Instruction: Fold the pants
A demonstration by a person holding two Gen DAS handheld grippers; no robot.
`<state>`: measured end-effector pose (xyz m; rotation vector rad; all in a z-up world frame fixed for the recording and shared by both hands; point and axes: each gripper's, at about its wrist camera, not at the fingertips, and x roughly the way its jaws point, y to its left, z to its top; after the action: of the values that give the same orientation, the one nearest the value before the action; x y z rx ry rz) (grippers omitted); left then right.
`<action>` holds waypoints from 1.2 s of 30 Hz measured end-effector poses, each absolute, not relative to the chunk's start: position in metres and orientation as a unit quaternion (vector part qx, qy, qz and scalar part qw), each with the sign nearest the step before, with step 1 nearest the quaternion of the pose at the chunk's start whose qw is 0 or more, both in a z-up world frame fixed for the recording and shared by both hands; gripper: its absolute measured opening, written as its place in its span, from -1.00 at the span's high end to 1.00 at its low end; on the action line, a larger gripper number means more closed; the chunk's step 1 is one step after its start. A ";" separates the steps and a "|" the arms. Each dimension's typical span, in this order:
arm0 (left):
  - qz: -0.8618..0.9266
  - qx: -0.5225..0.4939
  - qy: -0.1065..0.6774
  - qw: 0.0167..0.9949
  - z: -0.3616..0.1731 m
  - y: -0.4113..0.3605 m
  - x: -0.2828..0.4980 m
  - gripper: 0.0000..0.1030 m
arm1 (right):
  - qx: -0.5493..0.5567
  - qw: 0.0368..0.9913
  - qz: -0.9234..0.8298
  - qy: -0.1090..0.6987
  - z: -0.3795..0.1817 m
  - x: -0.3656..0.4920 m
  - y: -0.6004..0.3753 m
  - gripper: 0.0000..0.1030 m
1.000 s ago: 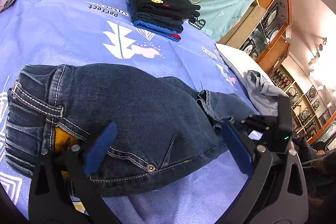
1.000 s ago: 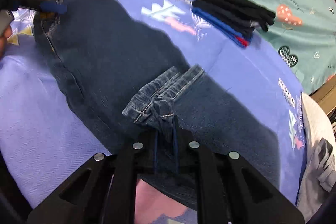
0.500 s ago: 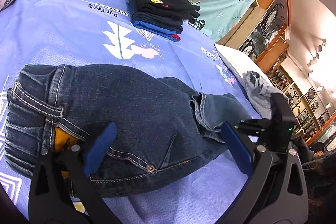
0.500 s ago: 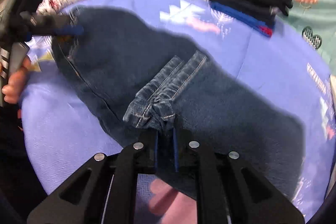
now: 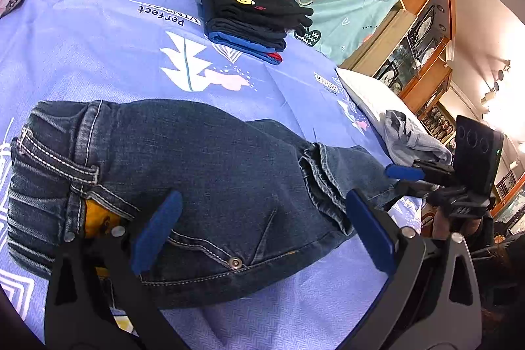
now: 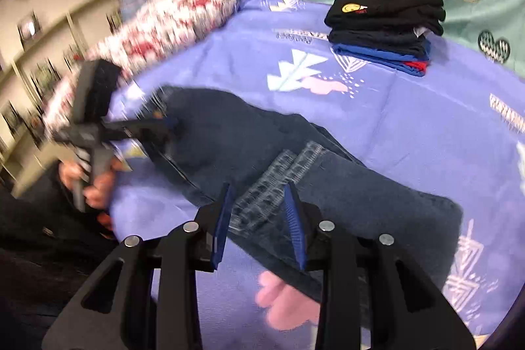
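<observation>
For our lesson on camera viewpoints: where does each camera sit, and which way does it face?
Left wrist: on the left gripper, open over the jeans waistband end; right gripper shows beyond.
Right wrist: on the right gripper, open around the leg hems; left hand shows.
Both share the jeans and folded clothes stack.

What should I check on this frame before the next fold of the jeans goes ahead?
1. Right gripper let go of the leg hems: ok, its pads stand apart with the hems lying between them.
2. Left gripper free of cloth: ok, open over the jeans.
3. Legs folded up onto the seat: ok, hems lie across the middle.
4. Fold lies flat: not ok, hems are bunched.
5. Waistband smooth: cannot tell, partly hidden by the left gripper.
6. Stack of folded clothes out of the way: ok, apart from the jeans.
</observation>
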<state>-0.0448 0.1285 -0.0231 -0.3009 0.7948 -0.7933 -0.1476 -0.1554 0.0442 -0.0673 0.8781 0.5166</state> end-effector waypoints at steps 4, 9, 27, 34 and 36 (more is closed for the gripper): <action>-0.375 -0.143 0.375 0.836 -0.022 0.128 -0.045 -0.96 | -0.079 0.847 0.247 0.463 0.007 -0.144 -0.135 0.35; -0.376 -0.143 0.375 0.835 -0.022 0.128 -0.046 -0.96 | -0.051 0.845 0.247 0.472 -0.007 -0.136 -0.142 0.76; -0.378 -0.149 0.373 0.834 -0.023 0.130 -0.046 -0.96 | -0.029 0.839 0.285 0.463 -0.012 -0.139 -0.125 0.83; -0.375 -0.147 0.373 0.836 -0.023 0.129 -0.046 -0.96 | -0.031 0.848 0.323 0.420 0.018 -0.153 -0.117 0.84; -0.375 -0.147 0.374 0.835 -0.023 0.127 -0.045 -0.96 | -0.040 0.839 0.319 0.439 0.006 -0.150 -0.111 0.84</action>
<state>-0.0455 0.1272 -0.0225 -0.3116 0.7924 -0.7947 -0.1496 -0.1114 0.0058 -0.0855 0.9293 0.6753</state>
